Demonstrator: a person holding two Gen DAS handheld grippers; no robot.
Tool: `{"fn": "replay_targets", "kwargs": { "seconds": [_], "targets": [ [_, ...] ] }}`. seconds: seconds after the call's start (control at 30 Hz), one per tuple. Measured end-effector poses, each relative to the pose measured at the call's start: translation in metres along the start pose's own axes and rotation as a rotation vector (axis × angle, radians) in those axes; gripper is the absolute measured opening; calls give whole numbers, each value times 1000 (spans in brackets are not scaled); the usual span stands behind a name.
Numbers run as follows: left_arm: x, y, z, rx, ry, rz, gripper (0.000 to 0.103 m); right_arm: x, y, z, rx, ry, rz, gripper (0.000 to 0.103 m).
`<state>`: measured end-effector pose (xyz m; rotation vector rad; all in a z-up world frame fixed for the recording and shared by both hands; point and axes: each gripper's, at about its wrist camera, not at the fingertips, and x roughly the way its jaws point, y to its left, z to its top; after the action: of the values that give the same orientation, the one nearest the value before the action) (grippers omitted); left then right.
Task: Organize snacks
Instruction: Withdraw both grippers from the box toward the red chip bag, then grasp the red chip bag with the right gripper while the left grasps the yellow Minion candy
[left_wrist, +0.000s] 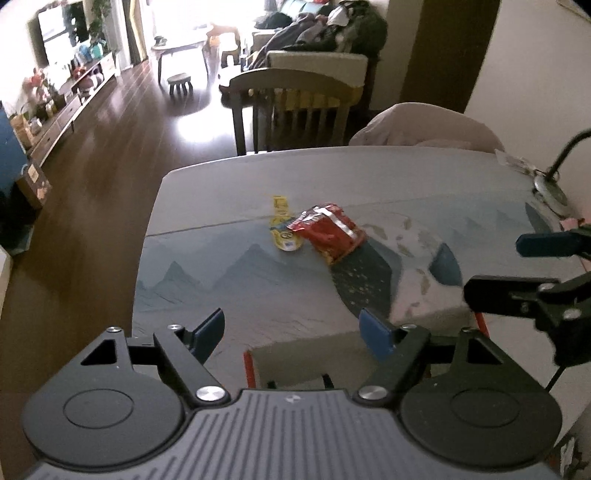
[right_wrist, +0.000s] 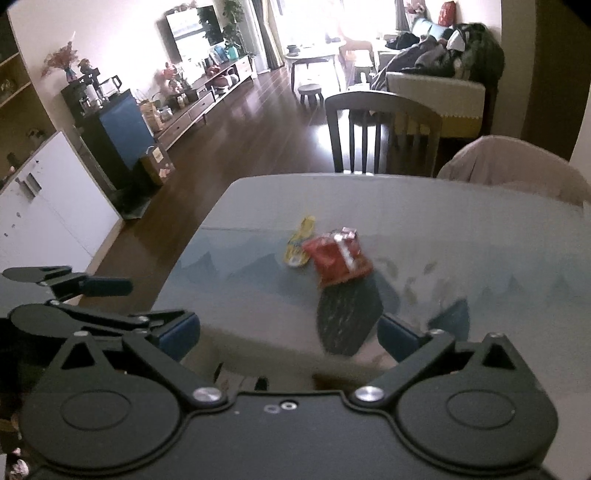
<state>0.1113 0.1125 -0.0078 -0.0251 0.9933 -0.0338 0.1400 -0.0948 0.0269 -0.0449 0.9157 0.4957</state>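
Both my grippers hang above the near edge of the bench (left_wrist: 221, 192), a rounded top under a grey-blue cloth printed with mountain shapes.

My left gripper (left_wrist: 295, 330): jaws wide, blue pads well apart, nothing between them. Below the jaws, a red-edged container (left_wrist: 248, 365) shows at the bench's near edge; what it holds I cannot tell.

My right gripper (right_wrist: 288, 334): jaws wide, nothing between the pads. In the left wrist view it appears at the right, fingers spread and empty.

Snacks: a crinkled red foil snack packet (left_wrist: 328, 230) lies mid-bench, tilted. A small yellow snack pouch (left_wrist: 282, 229) lies just to its left, touching it or tucked slightly under its corner. Both are well ahead of my jaws, untouched.

Other: a grey round lamp base with a black curved neck (left_wrist: 550, 188) stands at the bench's far right. A dark wooden slat-back chair (right_wrist: 380, 129) is pushed in at the far side, and beside it a chair draped in beige cloth (right_wrist: 517, 166).
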Motion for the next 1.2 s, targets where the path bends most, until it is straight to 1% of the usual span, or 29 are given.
{"fn": "replay_targets", "kwargs": {
  "seconds": [0.1,0.2,0.3,0.5,0.67,0.83,1.0,1.1,1.2],
  "targets": [
    [13,7,17,-12,29,15,80,10,-6,17,-33,1,0,103],
    [30,16,36,-38,59,26,80,22,-8,30,-140,6,1,103],
    [48,23,56,-57,69,52,80,40,-12,40,-222,10,-9,103],
    [89,37,90,-95,92,92,80,89,-23,59,-283,53,4,103],
    [124,46,102,-116,111,95,80,145,-30,63,-318,121,19,103],
    [152,53,104,-126,150,106,80,201,-34,63,-339,193,16,103],
    [178,57,109,-111,216,82,80,248,-36,64,-354,240,19,103],
    [196,56,114,-97,268,63,80,272,-41,61,-349,284,12,103],
    [212,54,120,-83,291,66,80,292,-44,55,-361,313,-28,102]
  ]
}}
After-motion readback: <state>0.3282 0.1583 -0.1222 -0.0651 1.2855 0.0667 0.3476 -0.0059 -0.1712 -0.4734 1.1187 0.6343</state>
